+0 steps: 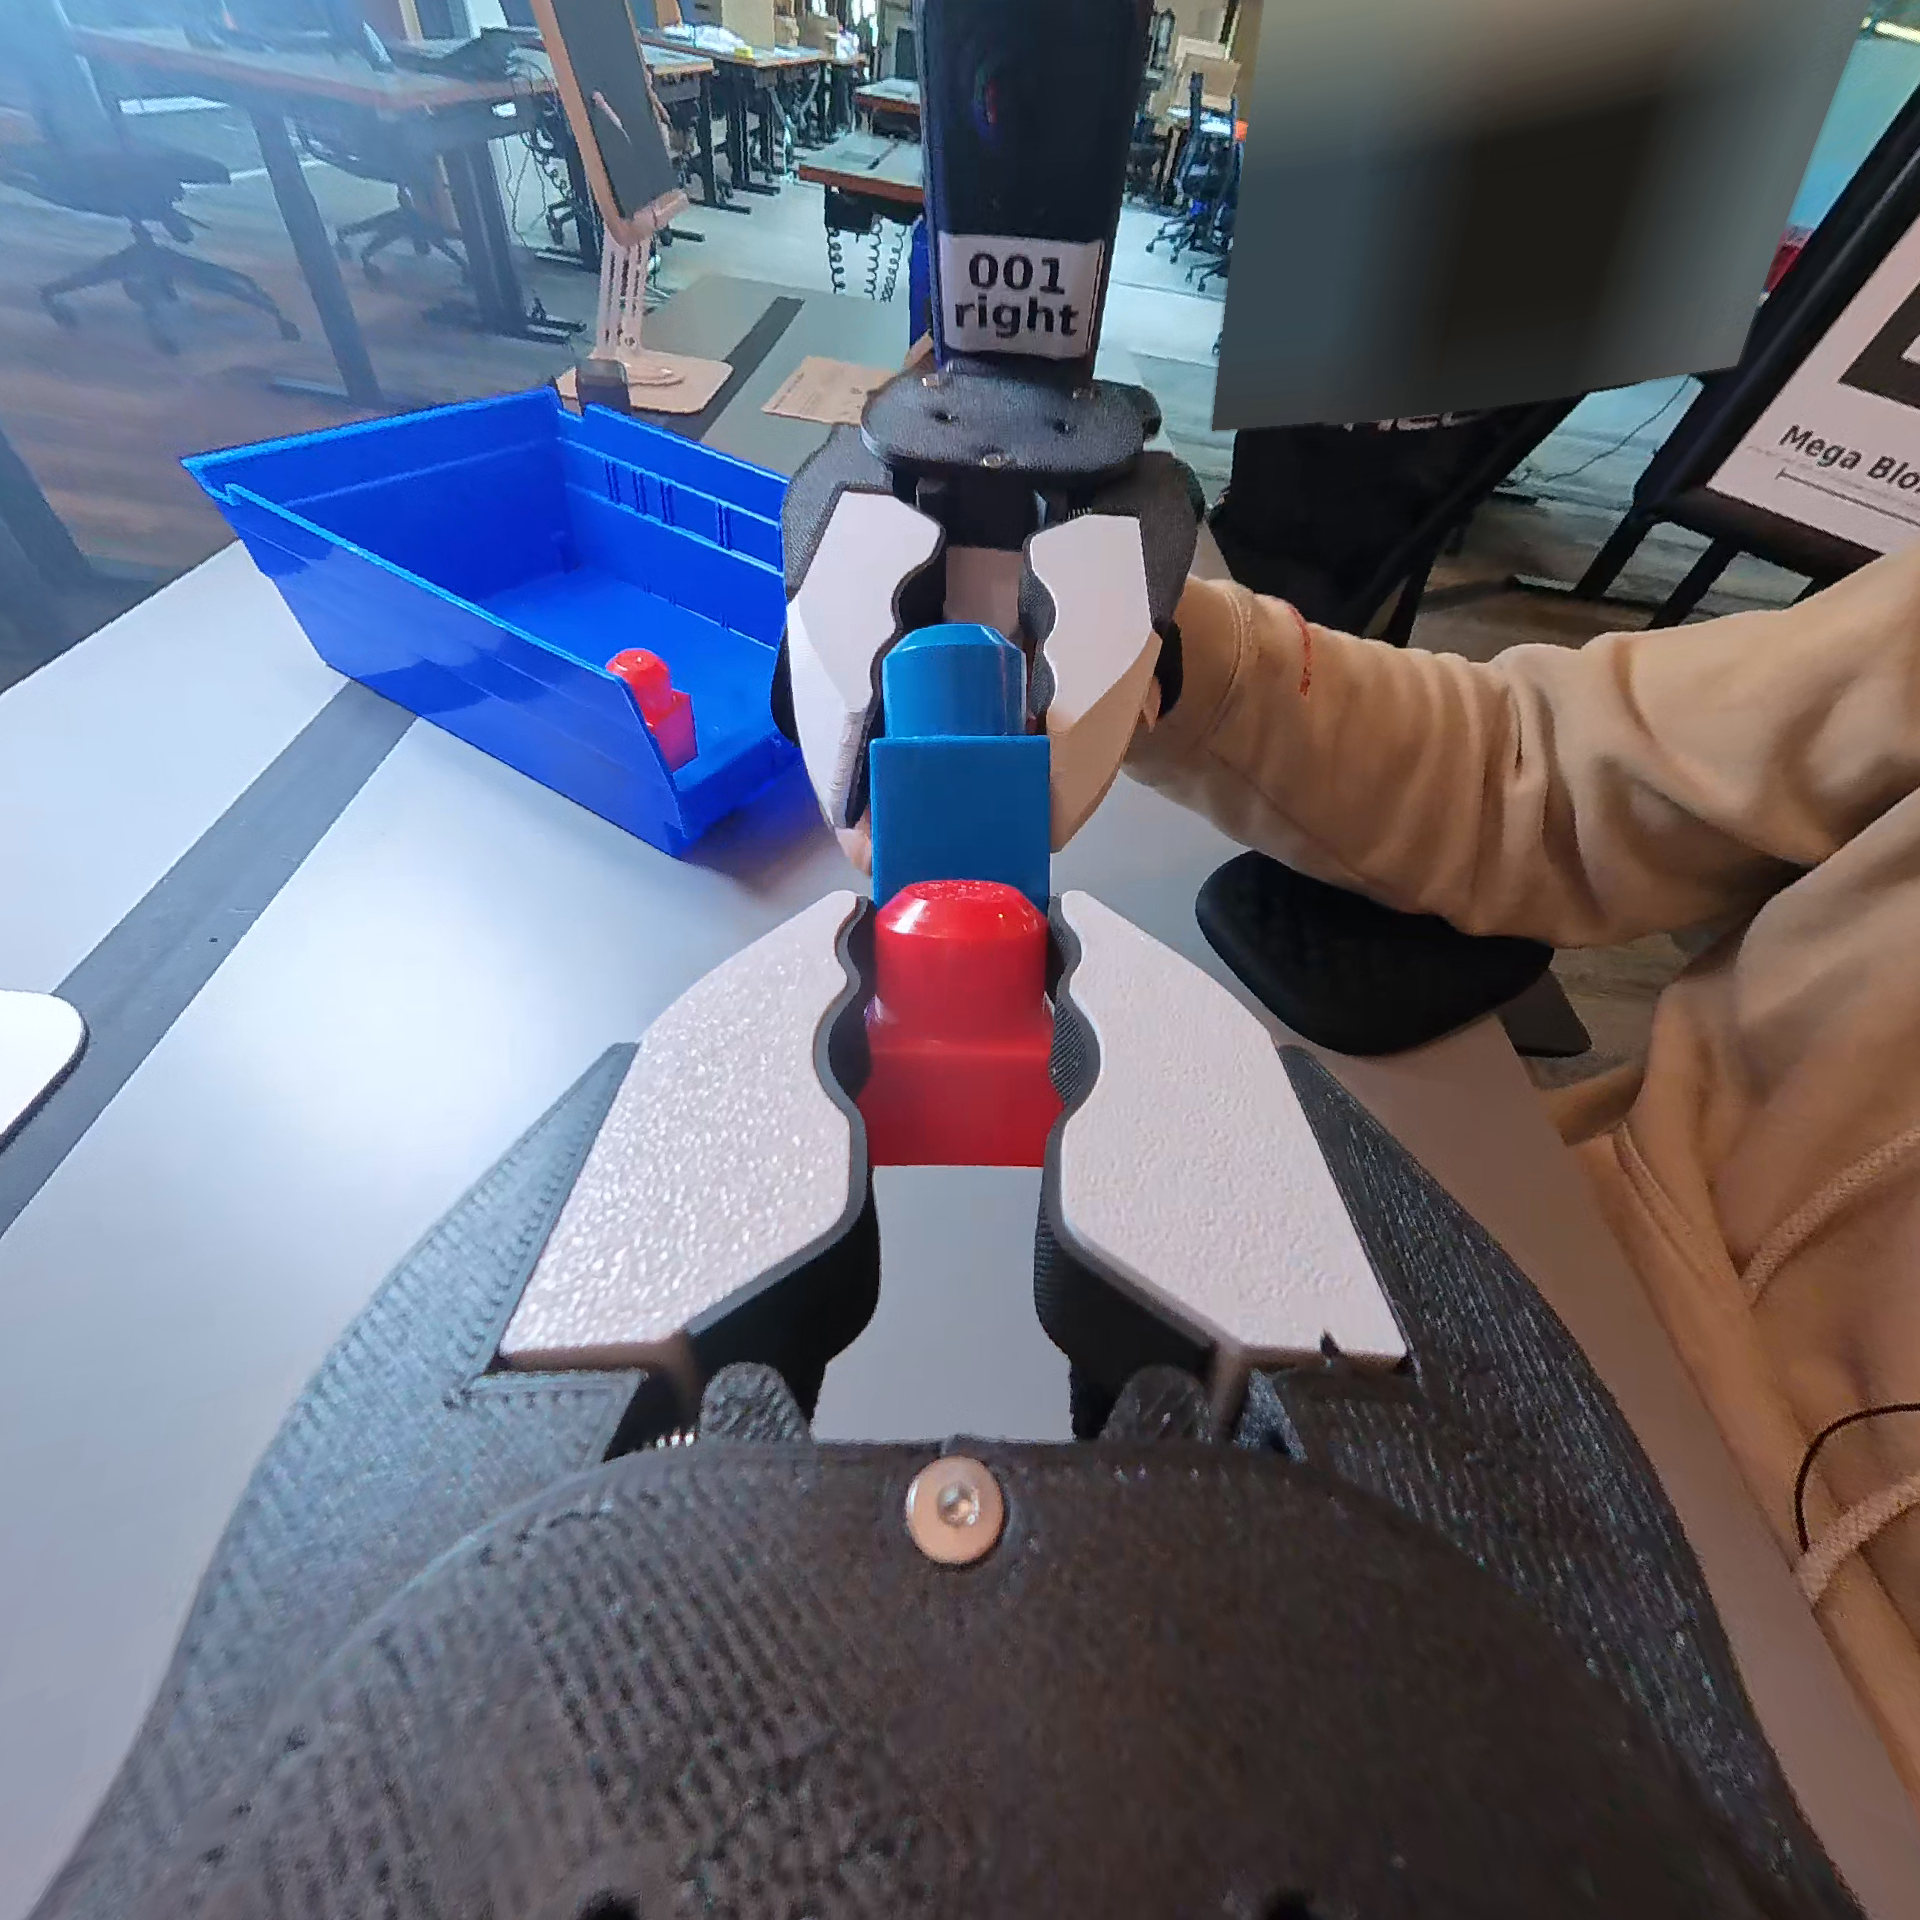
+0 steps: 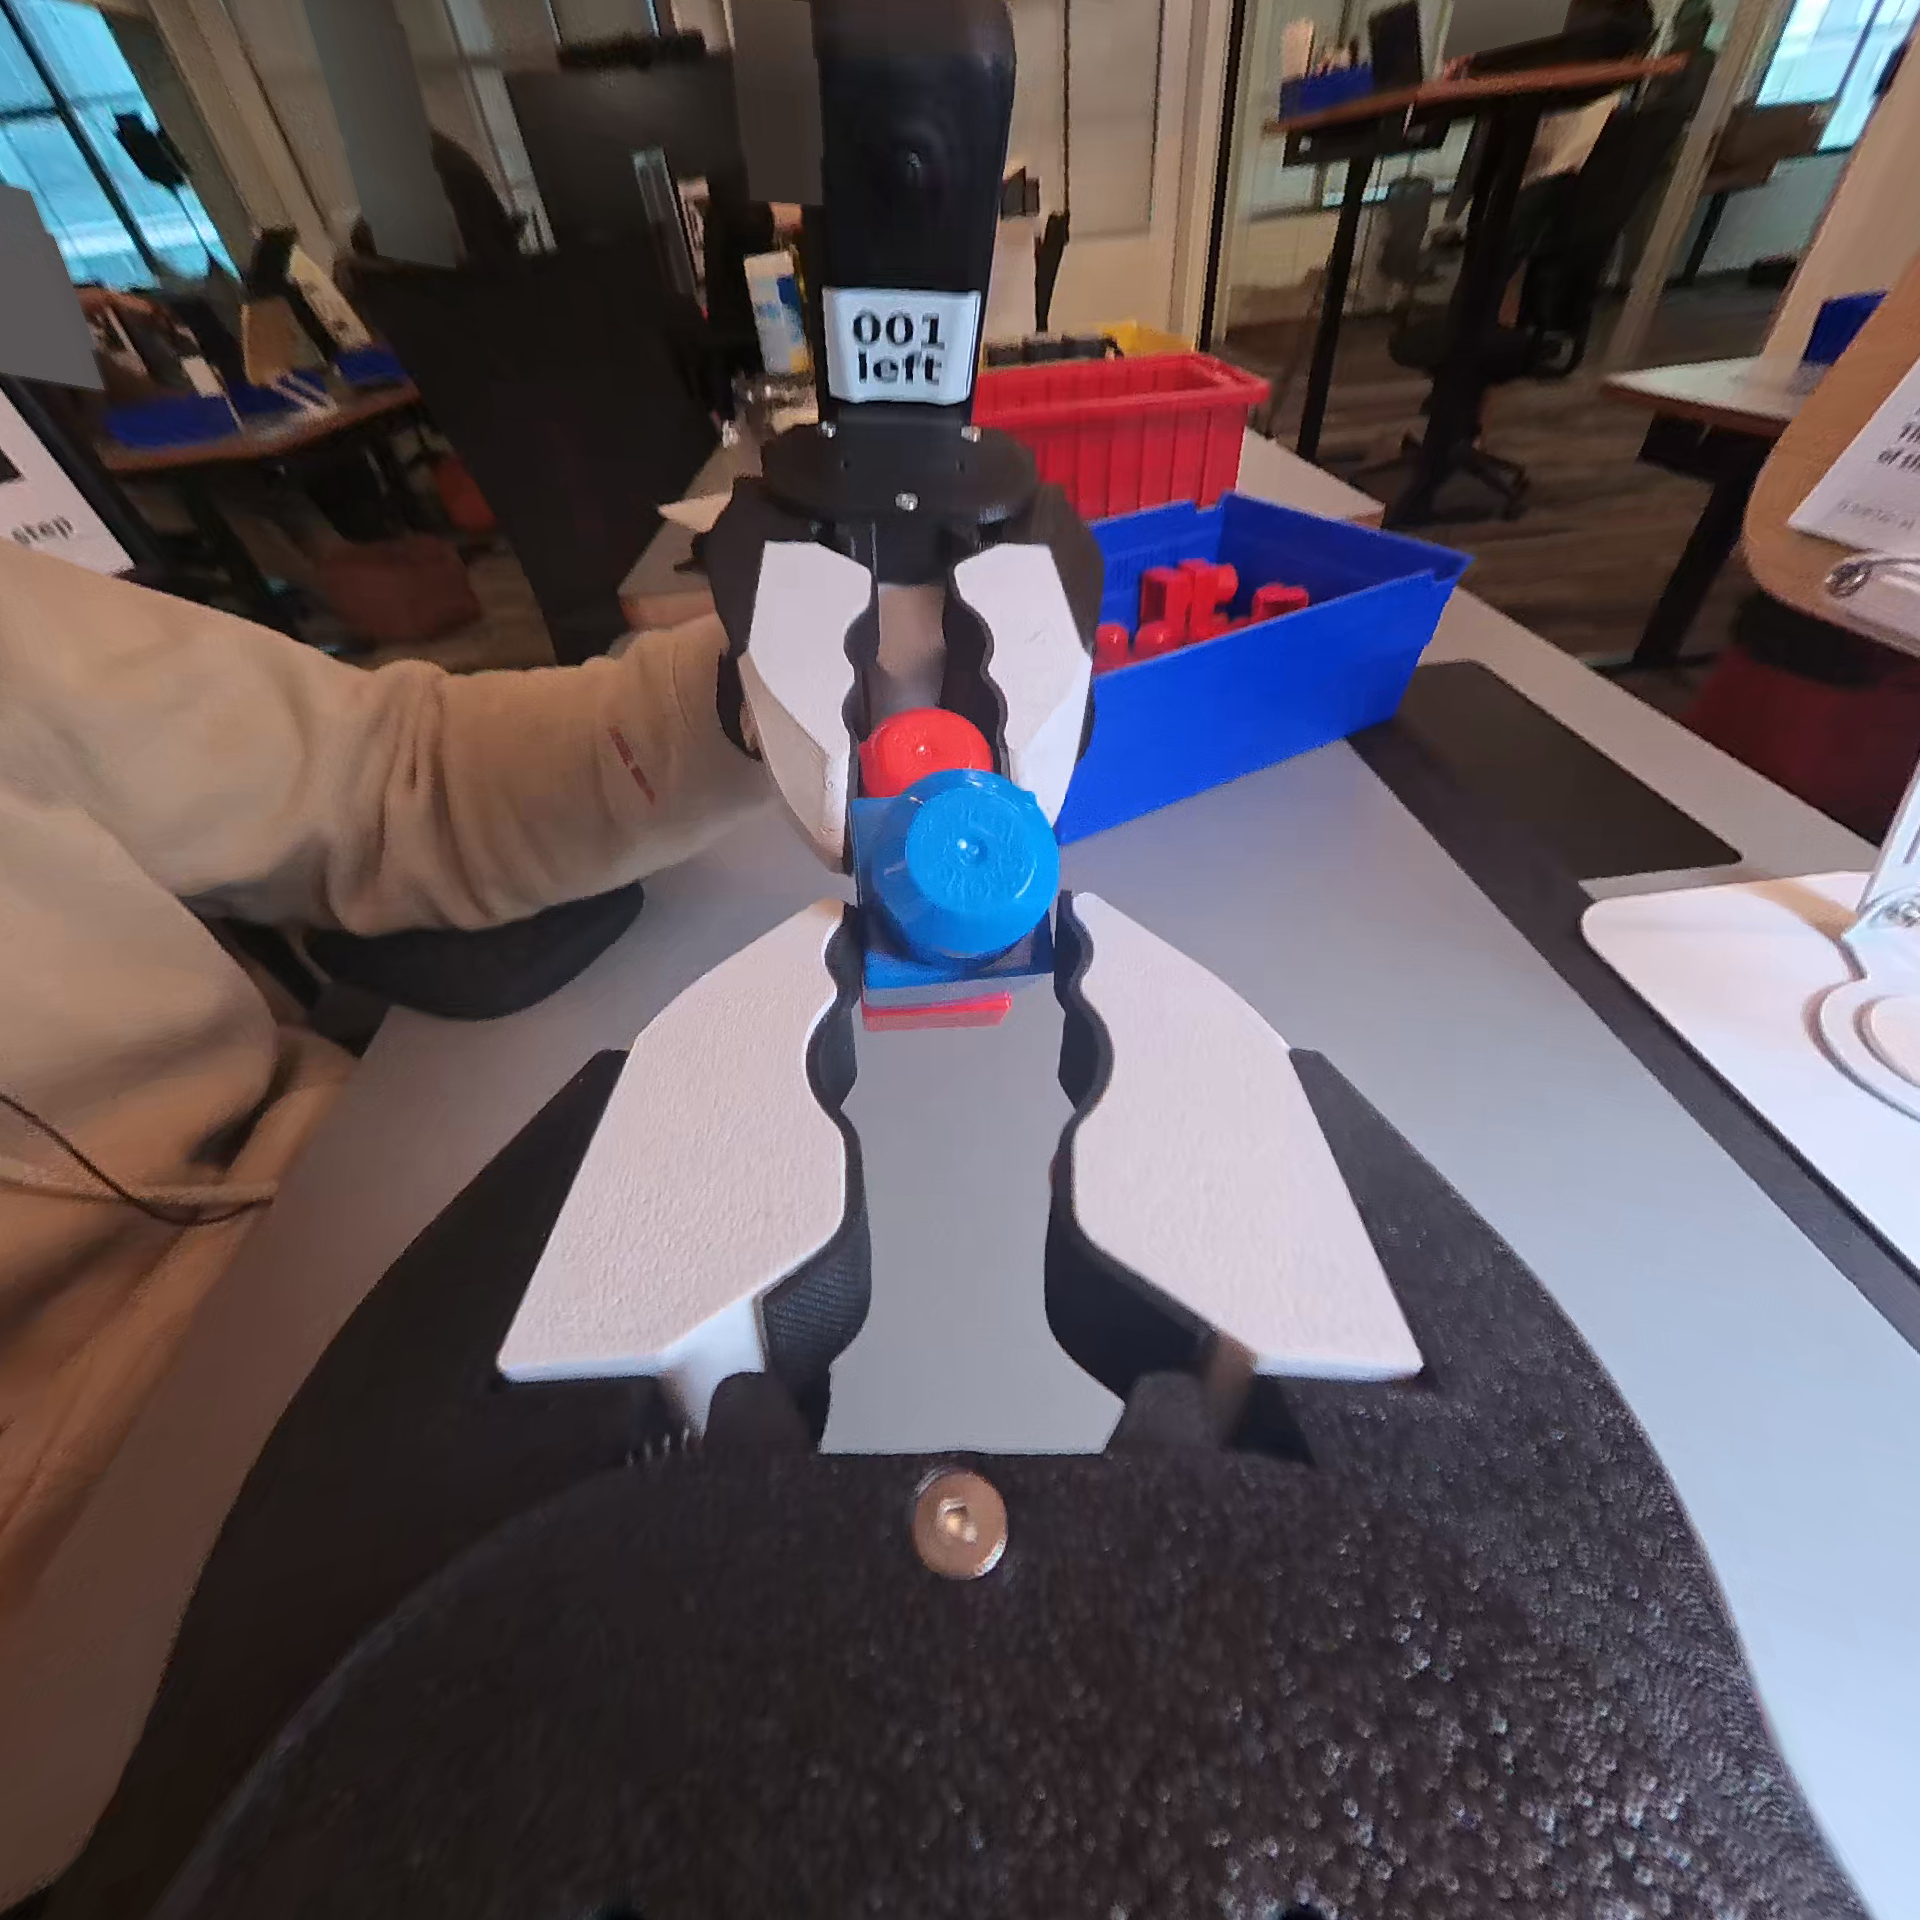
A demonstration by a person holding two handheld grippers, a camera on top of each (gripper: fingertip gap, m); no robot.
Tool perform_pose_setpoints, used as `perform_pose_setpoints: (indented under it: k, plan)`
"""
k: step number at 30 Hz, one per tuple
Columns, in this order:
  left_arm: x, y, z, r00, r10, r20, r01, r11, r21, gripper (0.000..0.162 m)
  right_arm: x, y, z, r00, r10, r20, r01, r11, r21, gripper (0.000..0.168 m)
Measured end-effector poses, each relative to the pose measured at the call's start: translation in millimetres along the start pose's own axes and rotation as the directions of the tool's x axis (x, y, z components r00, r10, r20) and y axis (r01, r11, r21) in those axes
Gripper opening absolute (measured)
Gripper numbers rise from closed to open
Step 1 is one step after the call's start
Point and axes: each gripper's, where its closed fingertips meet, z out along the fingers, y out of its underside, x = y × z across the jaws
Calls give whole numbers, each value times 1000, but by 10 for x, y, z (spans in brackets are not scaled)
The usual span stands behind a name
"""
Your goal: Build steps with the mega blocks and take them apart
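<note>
My left gripper [image 1: 956, 914] is shut on a red block [image 1: 961, 1049] whose stud points up. A blue block [image 1: 958, 810] stands joined to the red block's far end, one level higher. The right gripper [image 1: 956, 790] faces mine and grips that blue block. In the right wrist view my right gripper [image 2: 954, 909] is shut on the blue block [image 2: 966, 883], whose stud faces the camera. The red block [image 2: 920, 753] shows behind and under it, held by the left gripper [image 2: 935, 790]. Both blocks are held above the grey table [image 1: 312, 987].
A blue bin [image 1: 468, 582] with one red block [image 1: 649, 691] stands at the left. Another blue bin [image 2: 1247, 686] holds several red blocks [image 2: 1195, 608], with a red bin [image 2: 1122, 436] behind it. A white board [image 2: 1714, 966] lies at the right. A person's sleeve [image 1: 1455, 769] reaches in. My left and right fingertips are right by each other.
</note>
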Motion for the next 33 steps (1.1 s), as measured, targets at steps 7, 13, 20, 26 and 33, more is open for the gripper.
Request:
perform_pose_setpoints:
  k: [7,13,20,26,33]
  plan:
    - [-67,-300,-168,998,-56,-24,60,969,238,31,75,-103,30,999,46,-12,-45,992,120,65]
    - [-61,-442,-132,997,-69,-32,76,924,375,32,20,-144,318,999,9,-49,0,984,180,39]
    - [-27,-475,-149,999,-36,-31,46,913,405,32,-26,-177,298,999,31,-8,-29,976,214,37]
    - [-64,-479,-285,1000,-12,23,4,944,331,59,14,74,345,999,-27,-40,29,998,55,37]
    - [-31,-158,-159,952,261,159,-266,964,15,40,-62,383,572,996,-86,-27,82,990,-118,37]
